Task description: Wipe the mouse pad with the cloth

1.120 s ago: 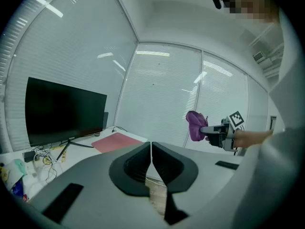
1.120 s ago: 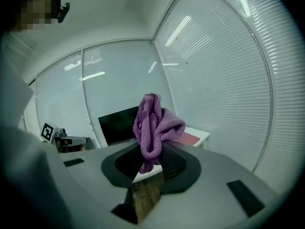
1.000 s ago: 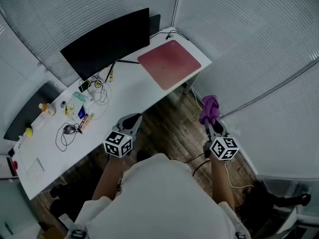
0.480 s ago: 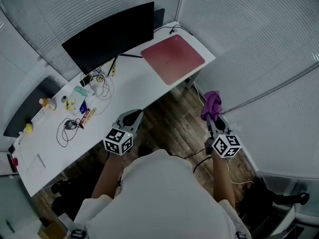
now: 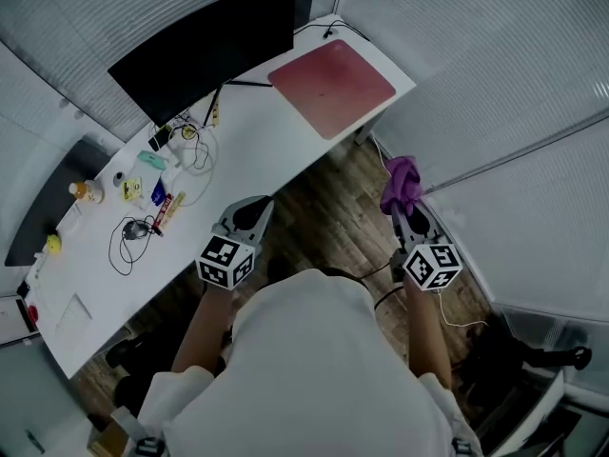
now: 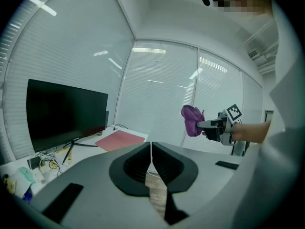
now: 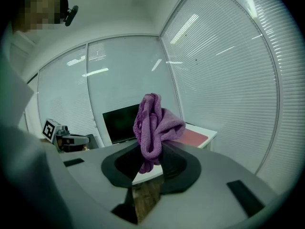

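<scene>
bunching in right gripper (image 7: 153, 149), purple cloth (image 7: 155, 120) — red mouse pad (image 5: 333, 86)

White slatted blinds (image 5: 495, 55) cover the glass walls (image 5: 86, 74) around a long white desk (image 5: 257, 155), a black flat monitor (image 5: 205, 46) and dark wood-plank floor (image 5: 328, 222).

Nubby cloth (image 7: 153, 123), matt mouse pad (image 5: 332, 86)

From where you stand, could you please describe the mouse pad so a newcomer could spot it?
Find the long white desk. At its right end, beside the black monitor, lies the mouse pad: the only flat red rectangle on it.
</scene>
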`<state>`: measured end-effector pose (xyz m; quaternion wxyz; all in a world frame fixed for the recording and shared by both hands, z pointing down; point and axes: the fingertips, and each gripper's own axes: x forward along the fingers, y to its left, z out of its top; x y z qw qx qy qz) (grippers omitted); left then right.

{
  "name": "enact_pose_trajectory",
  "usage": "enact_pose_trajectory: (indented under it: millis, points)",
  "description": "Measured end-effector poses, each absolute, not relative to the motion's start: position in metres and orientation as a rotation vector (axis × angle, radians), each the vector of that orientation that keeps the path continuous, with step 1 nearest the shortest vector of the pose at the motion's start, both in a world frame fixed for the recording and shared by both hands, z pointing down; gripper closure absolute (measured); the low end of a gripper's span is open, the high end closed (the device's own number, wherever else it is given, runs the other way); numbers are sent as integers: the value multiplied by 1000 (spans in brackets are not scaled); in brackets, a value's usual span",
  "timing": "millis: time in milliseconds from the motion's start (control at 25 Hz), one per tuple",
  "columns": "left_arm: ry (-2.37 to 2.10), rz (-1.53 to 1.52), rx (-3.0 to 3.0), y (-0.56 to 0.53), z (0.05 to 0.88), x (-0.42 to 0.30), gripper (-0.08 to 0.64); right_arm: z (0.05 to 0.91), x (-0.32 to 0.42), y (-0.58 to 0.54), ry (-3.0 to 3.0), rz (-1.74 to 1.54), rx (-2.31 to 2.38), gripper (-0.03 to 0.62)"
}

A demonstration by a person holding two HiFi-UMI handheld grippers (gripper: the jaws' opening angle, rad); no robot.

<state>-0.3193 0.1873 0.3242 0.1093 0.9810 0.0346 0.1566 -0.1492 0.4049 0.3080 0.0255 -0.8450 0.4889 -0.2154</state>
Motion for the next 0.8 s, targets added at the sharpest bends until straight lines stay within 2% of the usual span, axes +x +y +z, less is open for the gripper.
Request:
enact_pose_trajectory:
  millis: [440,800]
  points:
    - [140,475,2878,163,334,-342,537,313,-174,384,1463,-682,-2616,491]
    - [125,473,2855,157,339,-328,537,322,-155,382,1423,-717,-2617,491]
